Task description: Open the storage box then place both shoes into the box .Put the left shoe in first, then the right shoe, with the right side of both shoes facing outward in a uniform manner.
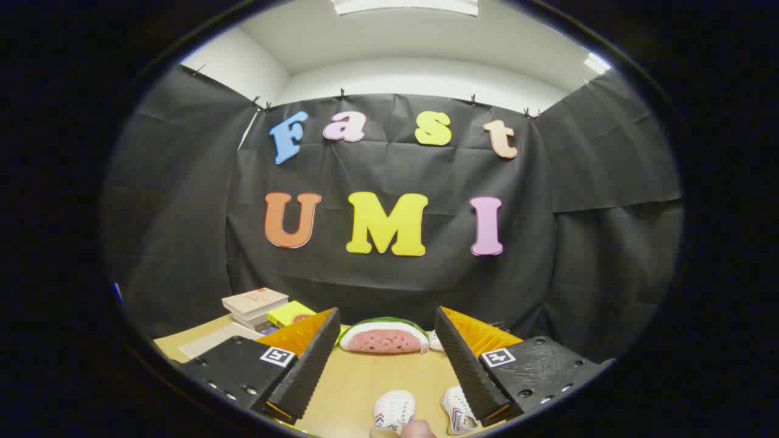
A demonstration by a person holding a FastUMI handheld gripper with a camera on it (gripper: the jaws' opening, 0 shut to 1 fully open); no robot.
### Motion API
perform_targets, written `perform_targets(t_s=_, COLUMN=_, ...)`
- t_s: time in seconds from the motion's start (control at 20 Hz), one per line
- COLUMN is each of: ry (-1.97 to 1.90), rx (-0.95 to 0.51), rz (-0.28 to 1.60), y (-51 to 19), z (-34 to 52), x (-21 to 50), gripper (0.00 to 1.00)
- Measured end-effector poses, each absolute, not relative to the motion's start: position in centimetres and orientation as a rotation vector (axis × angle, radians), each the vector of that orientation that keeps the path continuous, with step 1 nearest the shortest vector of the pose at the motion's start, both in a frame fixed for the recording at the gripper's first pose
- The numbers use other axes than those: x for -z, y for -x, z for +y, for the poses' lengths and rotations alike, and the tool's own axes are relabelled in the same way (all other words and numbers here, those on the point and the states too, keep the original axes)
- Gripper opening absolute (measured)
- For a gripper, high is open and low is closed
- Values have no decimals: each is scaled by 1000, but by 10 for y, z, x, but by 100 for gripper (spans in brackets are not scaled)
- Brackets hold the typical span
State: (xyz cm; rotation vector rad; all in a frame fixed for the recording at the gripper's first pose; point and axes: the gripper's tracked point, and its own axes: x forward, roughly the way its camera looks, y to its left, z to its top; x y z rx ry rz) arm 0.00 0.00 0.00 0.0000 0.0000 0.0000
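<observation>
Light wooden worktop (365, 383) inside a black-cloth booth. Tool (387, 331) spread wide open, gripping nothing. Two white shoes (394, 409) (457, 409) lying low between the fingers, side by side, a fingertip (417, 429) touching near them. Watermelon-slice toy (384, 336) beyond; stacked books (254, 304) farther left.

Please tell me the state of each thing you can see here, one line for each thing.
hand-held gripper: open, holding nothing.
white shoes: two, on the table between the fingers, not gripped.
watermelon slice toy: lying on the table beyond the fingers.
books: stacked, closed.
</observation>
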Motion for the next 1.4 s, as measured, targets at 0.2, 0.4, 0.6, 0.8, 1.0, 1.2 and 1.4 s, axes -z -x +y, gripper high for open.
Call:
perform_targets(t_s=0.2, ry=-2, rx=-6, rz=-4, y=-3, z=-5, x=-4, gripper=95)
perform_targets(t_s=0.4, ry=4, rx=-8, rz=14, y=-8, z=-9, x=1, gripper=95)
perform_targets(t_s=0.6, ry=3, rx=-19, rz=17, y=-9, z=-9, x=-1, gripper=95)
perform_targets(t_s=0.8, ry=1, rx=-42, rz=21, y=-13, z=-11, x=-2, gripper=95)
perform_targets(t_s=1.0, ry=-7, rx=-73, rz=23, y=-17, z=-8, x=-1, gripper=95)
perform_targets(t_s=1.2, ry=-5, rx=-121, rz=63, y=-28, z=-2, x=14, gripper=95)
perform_targets(t_s=1.4, ry=-36, rx=-200, rz=98, y=-40, z=9, x=31, gripper=95)
